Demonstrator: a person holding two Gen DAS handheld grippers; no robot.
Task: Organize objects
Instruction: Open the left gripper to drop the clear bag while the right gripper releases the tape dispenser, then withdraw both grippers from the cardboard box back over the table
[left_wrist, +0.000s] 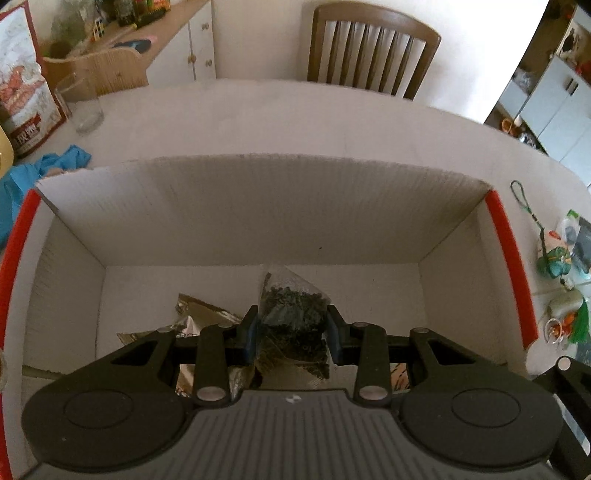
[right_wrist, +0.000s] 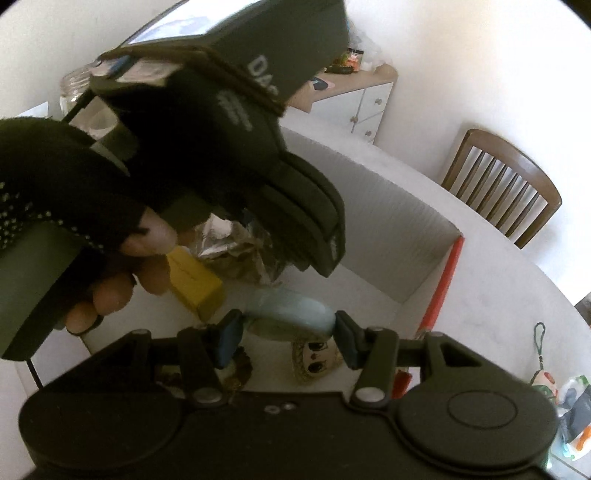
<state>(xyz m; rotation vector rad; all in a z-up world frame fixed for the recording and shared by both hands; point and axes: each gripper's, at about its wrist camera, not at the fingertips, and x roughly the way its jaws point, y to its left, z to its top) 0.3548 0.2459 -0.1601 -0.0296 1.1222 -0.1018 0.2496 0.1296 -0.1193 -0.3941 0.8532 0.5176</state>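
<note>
A white cardboard box (left_wrist: 258, 206) with red edge strips stands open on the table. My left gripper (left_wrist: 291, 334) is inside it, shut on a clear bag of dark dried leaves (left_wrist: 295, 314). A gold foil packet (left_wrist: 199, 317) lies on the box floor to its left. In the right wrist view my right gripper (right_wrist: 288, 334) is over the same box (right_wrist: 406, 236), shut on a pale blue rounded object (right_wrist: 291, 312). Below it lie a yellow block (right_wrist: 195, 284), a foil packet (right_wrist: 229, 251) and a small doll-face figure (right_wrist: 316, 360). The left gripper's body and gloved hand (right_wrist: 74, 206) fill the upper left.
On the table left of the box are a drinking glass (left_wrist: 83, 107), a printed bag (left_wrist: 22, 88) and blue cloth (left_wrist: 44, 166). Small charms and trinkets (left_wrist: 557, 266) lie to the right. A wooden chair (left_wrist: 373, 48) stands beyond the table, a sideboard (left_wrist: 177, 40) at the back left.
</note>
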